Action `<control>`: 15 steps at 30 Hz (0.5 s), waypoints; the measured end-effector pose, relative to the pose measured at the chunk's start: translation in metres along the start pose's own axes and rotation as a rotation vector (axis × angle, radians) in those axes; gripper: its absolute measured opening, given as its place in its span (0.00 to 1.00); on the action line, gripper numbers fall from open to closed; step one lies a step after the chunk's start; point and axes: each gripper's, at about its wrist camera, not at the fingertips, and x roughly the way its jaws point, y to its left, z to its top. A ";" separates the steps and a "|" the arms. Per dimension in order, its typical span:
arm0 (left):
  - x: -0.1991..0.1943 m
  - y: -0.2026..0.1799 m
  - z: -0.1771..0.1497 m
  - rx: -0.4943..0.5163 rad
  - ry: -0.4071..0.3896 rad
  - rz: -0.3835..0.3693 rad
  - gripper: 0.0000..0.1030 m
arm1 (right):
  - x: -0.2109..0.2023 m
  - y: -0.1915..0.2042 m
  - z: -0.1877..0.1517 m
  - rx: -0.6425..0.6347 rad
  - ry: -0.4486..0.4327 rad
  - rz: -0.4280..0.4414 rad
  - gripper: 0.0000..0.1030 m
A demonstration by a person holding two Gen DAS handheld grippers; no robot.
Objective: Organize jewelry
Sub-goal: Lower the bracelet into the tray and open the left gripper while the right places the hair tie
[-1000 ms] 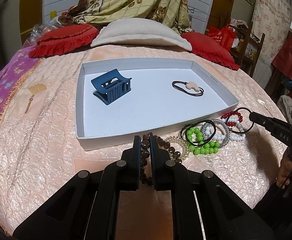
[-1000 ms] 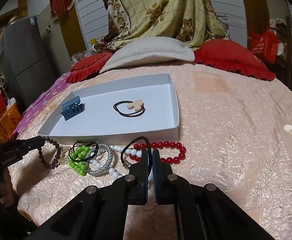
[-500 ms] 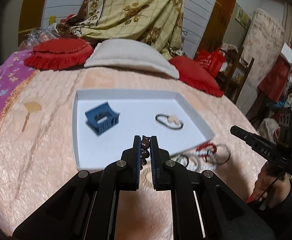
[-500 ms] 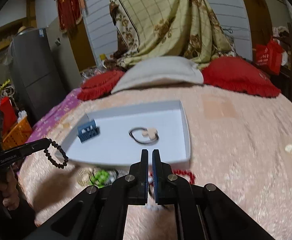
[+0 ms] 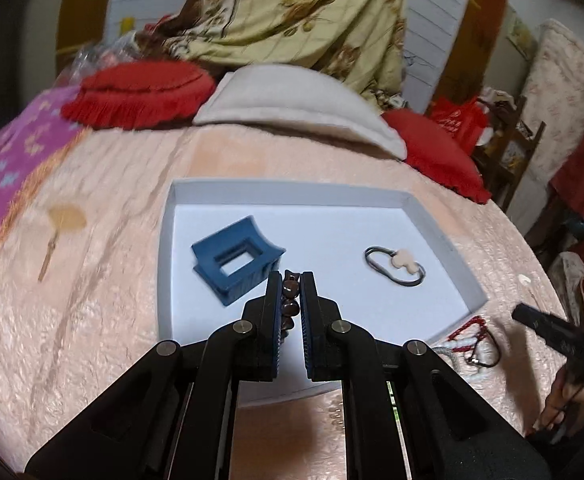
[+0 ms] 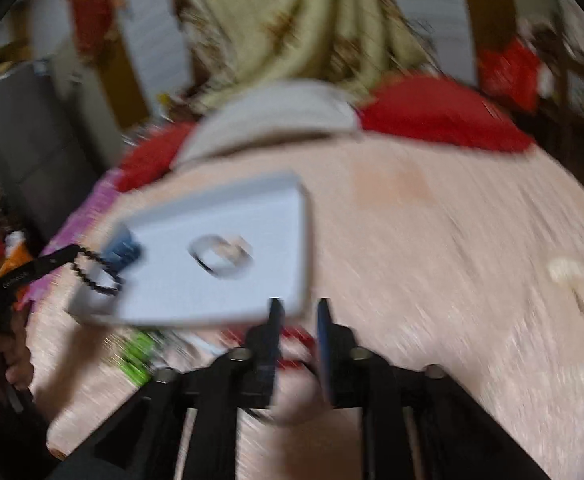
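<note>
1. The left gripper has its fingers clamped on a brown bead bracelet, held above the white tray on the bed.
2. In the tray lie a blue hair claw and a black hair tie, well apart.
3. The right gripper has its fingers parted, holding nothing, over a red bead bracelet near the tray's front edge; this view is blurred.

On the bed, a white shallow cardboard tray holds a blue plastic claw clip near its left edge and a black elastic hair tie toward its right edge.
</note>
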 end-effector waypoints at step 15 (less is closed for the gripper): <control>-0.001 -0.007 -0.001 0.023 -0.023 0.007 0.07 | 0.034 0.012 -0.036 -0.259 0.123 -0.045 0.11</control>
